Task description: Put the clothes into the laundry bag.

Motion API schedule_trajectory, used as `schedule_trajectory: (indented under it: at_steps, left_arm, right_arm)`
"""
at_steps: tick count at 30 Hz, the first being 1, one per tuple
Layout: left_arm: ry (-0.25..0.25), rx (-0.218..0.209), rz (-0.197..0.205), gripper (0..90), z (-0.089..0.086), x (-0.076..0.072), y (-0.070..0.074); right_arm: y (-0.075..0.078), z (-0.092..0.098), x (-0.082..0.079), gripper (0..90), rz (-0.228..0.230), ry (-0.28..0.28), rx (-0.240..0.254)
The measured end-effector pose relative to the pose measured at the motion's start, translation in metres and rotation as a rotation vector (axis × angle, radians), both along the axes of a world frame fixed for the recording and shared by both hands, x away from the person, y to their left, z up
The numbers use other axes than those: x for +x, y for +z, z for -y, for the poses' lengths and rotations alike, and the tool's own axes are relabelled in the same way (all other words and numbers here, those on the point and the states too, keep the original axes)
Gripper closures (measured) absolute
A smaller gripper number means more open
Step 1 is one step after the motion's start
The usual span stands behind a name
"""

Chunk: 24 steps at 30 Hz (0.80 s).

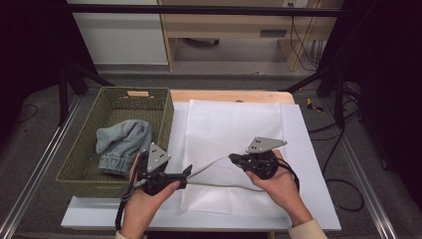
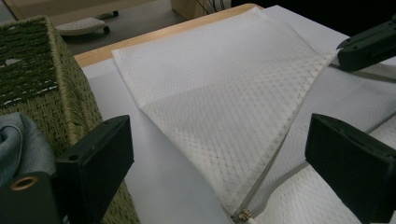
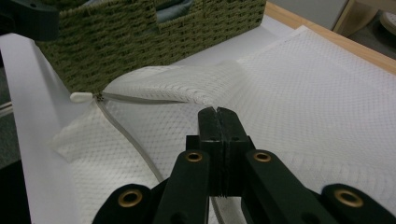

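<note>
White mesh laundry bag [image 1: 234, 144] lying flat (long axis running away), right claw [image 3: 218, 112] pinching its edge, left claw [image 2: 219, 163] spread.

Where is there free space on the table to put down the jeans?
The far half of the mesh bag lies flat and bare. A bare white strip runs between the basket and bag. It is crowded near the left gripper and right gripper.

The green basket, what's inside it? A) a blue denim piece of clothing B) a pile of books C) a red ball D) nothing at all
A: a crumpled light-blue denim garment lies inside the woven green basket, at the left of the table in the high view.
</note>
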<state>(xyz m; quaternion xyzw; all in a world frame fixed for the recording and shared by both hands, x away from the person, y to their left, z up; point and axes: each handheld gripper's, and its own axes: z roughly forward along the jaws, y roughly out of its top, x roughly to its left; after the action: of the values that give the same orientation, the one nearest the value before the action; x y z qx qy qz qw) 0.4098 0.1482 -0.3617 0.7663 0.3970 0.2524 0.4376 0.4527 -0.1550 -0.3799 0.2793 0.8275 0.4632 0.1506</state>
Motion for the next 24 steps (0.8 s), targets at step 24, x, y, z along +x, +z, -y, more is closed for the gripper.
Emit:
schedule_trajectory:
  at_steps: [24]
  left_arm:
    - [0.098, 0.158, -0.123, 7.0, -0.075, 0.022, 0.040]
  right_arm:
    - [-0.002, 0.007, 0.001, 90.0, -0.019, -0.001, 0.036]
